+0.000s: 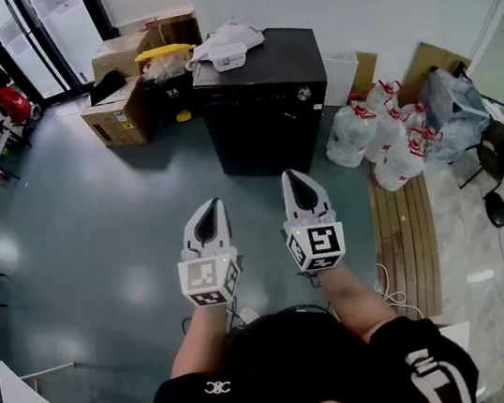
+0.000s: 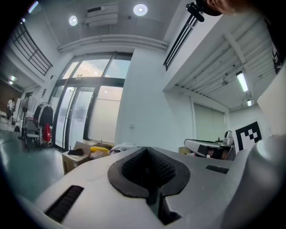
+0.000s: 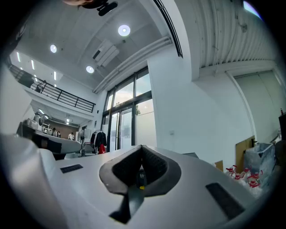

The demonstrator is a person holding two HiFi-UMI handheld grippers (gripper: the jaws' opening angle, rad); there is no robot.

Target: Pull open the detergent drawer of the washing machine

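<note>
While both are held out side by side over the grey floor point(image 1: 88, 241), the left gripper point(image 1: 211, 208) and right gripper point(image 1: 296, 181) are each closed all the way with nothing in them. They point at the black washing machine point(image 1: 263, 123), well ahead by the wall, between cardboard boxes point(image 1: 120, 117) and white plastic bags point(image 1: 385, 141). Can't really pick out its drawer from here.

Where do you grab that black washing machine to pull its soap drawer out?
Probably the top strip of the washing machine's front, beside the silver knob. That face is turned toward the person, so come straight at it from the front, level, and pull back. The drawer's own edge is too dark to make out.
</note>
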